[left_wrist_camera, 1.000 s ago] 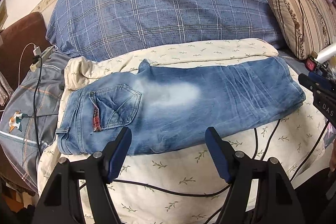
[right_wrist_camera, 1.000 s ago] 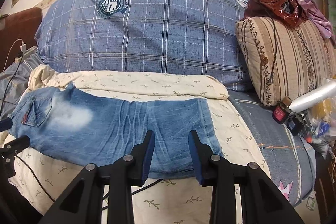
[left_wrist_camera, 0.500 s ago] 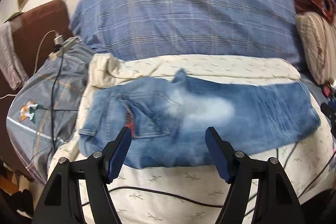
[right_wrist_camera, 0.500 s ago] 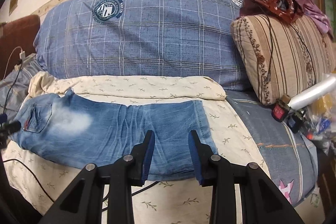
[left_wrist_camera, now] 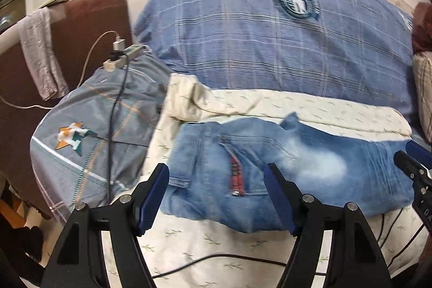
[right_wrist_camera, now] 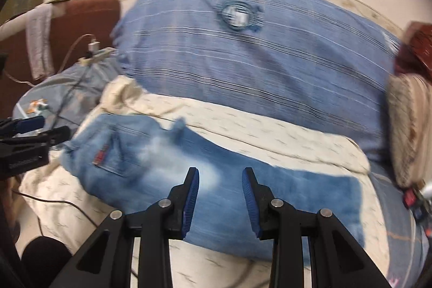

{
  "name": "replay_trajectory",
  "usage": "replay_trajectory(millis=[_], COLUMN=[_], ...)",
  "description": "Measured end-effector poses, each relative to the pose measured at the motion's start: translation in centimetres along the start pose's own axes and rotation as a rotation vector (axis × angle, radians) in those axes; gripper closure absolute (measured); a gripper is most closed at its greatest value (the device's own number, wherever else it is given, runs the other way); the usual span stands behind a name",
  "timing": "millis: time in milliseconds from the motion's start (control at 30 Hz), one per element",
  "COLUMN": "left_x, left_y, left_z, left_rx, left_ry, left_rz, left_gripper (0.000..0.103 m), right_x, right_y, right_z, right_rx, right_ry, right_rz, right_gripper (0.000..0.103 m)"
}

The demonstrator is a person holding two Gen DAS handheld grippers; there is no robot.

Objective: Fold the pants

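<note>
- Left gripper (left_wrist_camera: 216, 196): jaws wide apart, holding nothing, poised at lower centre over the waistband end.
- Right gripper (right_wrist_camera: 220, 196): jaws moderately apart, empty, above mid-leg.
- Jeans (left_wrist_camera: 283, 174): laid lengthwise across the cream blanket (left_wrist_camera: 310, 109) on the bed, mid-frame.
- Risk: black cable (left_wrist_camera: 216, 259) beneath the near edge may be pinched along with the denim.

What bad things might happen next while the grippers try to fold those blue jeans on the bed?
1. A black cable runs over the cream sheet just below the jeans; the open left gripper might snag it.
2. The jeans lie already folded lengthwise, so lifting one layer only may undo them.
3. The open right gripper view is blurred, so its grab may miss.
</note>
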State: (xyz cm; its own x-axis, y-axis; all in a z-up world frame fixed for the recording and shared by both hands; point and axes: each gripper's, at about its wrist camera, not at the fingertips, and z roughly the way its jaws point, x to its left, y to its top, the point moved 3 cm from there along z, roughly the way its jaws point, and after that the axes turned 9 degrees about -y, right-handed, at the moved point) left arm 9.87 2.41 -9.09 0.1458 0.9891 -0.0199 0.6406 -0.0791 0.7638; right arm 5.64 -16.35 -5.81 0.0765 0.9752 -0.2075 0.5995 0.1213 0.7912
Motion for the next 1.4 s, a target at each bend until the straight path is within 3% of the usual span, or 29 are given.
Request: replay_trajectory(millis=[433, 1100, 1200, 1400], left_x=[4.2, 4.0, 4.4, 5.6], left_y=[0.0, 0.4, 0.3, -0.7], left_z=[-0.9, -1.0, 0.8, 6.7], left_rx=[-0.014, -0.018, 0.027, 0.164], left_ry=[0.053, 0.057, 0.066, 0.074], left_rz=[-0.051, -0.04, -0.048, -0.098], left_gripper=[0.029, 0.029, 0.028, 0.028], right_x=[7.7, 7.3, 7.3, 4.0], right_y=[2.6, 2.9, 2.8, 1.8], right_z=[-1.0, -1.4, 0.0, 7.7], right_rx=[-0.058, -0.07, -0.035, 0.145], right_ry=[0.121, 0.106, 0.097, 0.066], right_rz=[-0.077, -0.073, -0.082, 0.0], right_gripper=[0.066, 0.066, 0.066, 0.066])
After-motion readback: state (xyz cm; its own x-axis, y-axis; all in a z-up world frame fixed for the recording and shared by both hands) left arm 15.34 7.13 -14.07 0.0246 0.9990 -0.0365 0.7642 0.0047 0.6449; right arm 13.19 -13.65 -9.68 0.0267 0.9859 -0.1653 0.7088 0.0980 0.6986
